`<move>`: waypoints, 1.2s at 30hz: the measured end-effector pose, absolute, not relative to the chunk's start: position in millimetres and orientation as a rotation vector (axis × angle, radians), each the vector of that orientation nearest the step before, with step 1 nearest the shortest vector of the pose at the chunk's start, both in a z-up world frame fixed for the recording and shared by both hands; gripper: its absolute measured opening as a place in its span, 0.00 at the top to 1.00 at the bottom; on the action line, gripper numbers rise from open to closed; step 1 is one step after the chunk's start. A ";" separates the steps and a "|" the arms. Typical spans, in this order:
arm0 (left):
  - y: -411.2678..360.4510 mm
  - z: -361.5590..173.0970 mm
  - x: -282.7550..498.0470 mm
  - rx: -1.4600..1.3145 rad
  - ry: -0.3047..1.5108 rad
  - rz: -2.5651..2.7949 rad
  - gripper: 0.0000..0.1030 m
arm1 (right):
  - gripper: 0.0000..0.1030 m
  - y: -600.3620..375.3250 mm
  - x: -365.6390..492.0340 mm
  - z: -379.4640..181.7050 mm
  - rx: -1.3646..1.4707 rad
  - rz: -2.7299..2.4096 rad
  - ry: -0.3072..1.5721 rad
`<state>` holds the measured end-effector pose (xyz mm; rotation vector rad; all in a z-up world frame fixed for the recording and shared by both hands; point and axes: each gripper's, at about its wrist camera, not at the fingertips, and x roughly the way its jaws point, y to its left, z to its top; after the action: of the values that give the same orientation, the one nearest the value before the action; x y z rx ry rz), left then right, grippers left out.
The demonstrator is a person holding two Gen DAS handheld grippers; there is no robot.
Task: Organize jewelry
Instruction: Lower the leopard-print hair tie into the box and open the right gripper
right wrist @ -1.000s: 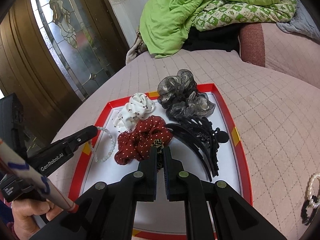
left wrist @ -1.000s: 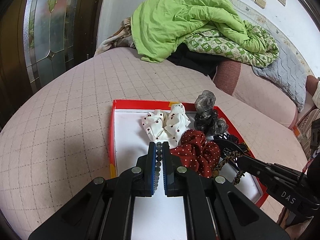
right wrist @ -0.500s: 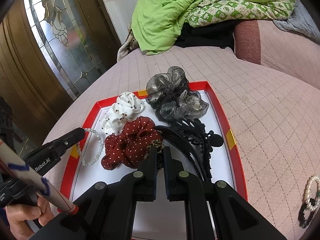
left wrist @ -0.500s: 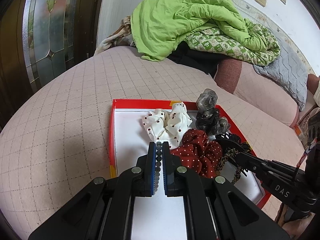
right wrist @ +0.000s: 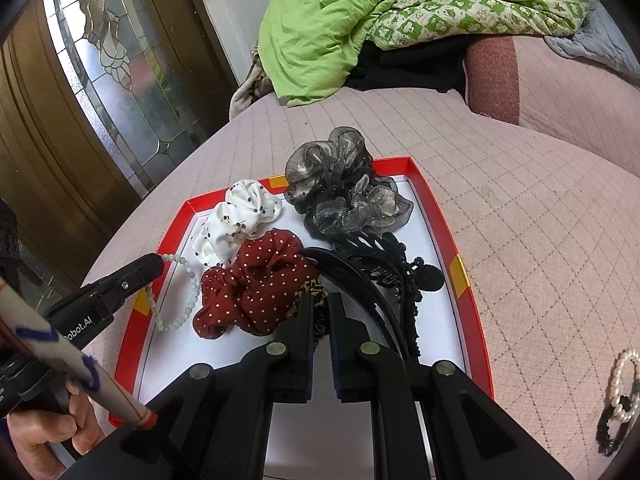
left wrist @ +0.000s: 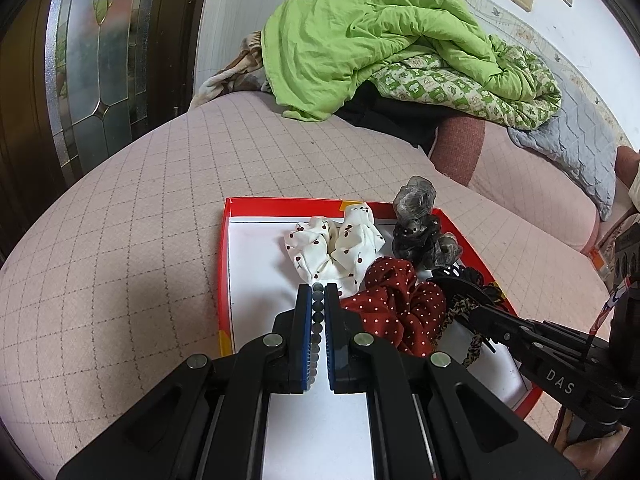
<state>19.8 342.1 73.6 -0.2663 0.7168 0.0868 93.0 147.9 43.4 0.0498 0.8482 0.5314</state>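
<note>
A red-rimmed white tray [left wrist: 224, 280] [right wrist: 440, 216] lies on the pink quilted bed. It holds a white cherry-print scrunchie [left wrist: 336, 248] [right wrist: 236, 220], a red dotted scrunchie [left wrist: 392, 304] [right wrist: 256, 284], a grey sheer scrunchie [left wrist: 416, 220] [right wrist: 344, 192] and black hair clips [right wrist: 384, 272]. My left gripper [left wrist: 318, 290] [right wrist: 160, 260] is shut on a pale beaded bracelet [left wrist: 318, 312] [right wrist: 188, 296], which dangles over the tray's left side. My right gripper [right wrist: 319, 300] [left wrist: 472, 312] is shut on a leopard-print braided hair band [right wrist: 316, 292] [left wrist: 474, 346] beside the red scrunchie.
A pearl bracelet [right wrist: 622, 380] and a black beaded one [right wrist: 608, 432] lie on the bed right of the tray. A green quilt [left wrist: 360, 40] is heaped at the back. A glass-panelled door [left wrist: 100, 60] stands to the left. A person's hand [right wrist: 40, 436] grips the left handle.
The right gripper has drifted slightly rightward over the tray, still holding the leopard band. The left gripper and its bracelet have stayed put.
</note>
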 end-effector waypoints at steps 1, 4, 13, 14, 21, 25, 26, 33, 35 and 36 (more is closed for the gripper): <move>341.9 73.0 19.8 -0.266 0.717 0.087 0.95 | 0.91 147.6 93.1 43.5 0.051 0.531 0.848; 341.8 72.8 19.9 -0.265 0.717 0.087 0.95 | 0.91 146.8 93.0 43.4 0.051 0.532 0.850; 341.9 72.0 20.8 -0.265 0.718 0.089 0.95 | 0.91 146.1 92.5 44.0 0.052 0.531 0.850; 342.1 71.7 20.7 -0.266 0.717 0.089 0.95 | 0.91 145.5 92.1 44.4 0.052 0.530 0.849; 344.4 72.7 20.4 -0.272 0.711 0.095 0.95 | 0.91 143.6 90.9 49.1 0.058 0.531 0.841; 344.2 74.7 19.7 -0.271 0.706 0.099 0.95 | 0.90 141.7 89.4 53.7 0.068 0.538 0.838; 343.9 75.3 19.4 -0.272 0.704 0.100 0.95 | 0.87 141.3 88.9 54.4 0.068 0.538 0.837; 344.1 76.6 18.2 -0.269 0.701 0.100 0.94 | 0.86 138.8 88.1 56.4 0.073 0.536 0.837; 343.1 77.4 17.7 -0.271 0.698 0.104 0.93 | 0.86 137.1 87.2 57.8 0.076 0.537 0.836; 343.8 77.8 17.1 -0.272 0.696 0.105 0.88 | 0.86 136.0 87.7 58.3 0.076 0.536 0.834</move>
<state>17.1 343.8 77.8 -0.2721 0.6957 0.1048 87.7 136.0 58.3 0.0763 0.8345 0.5365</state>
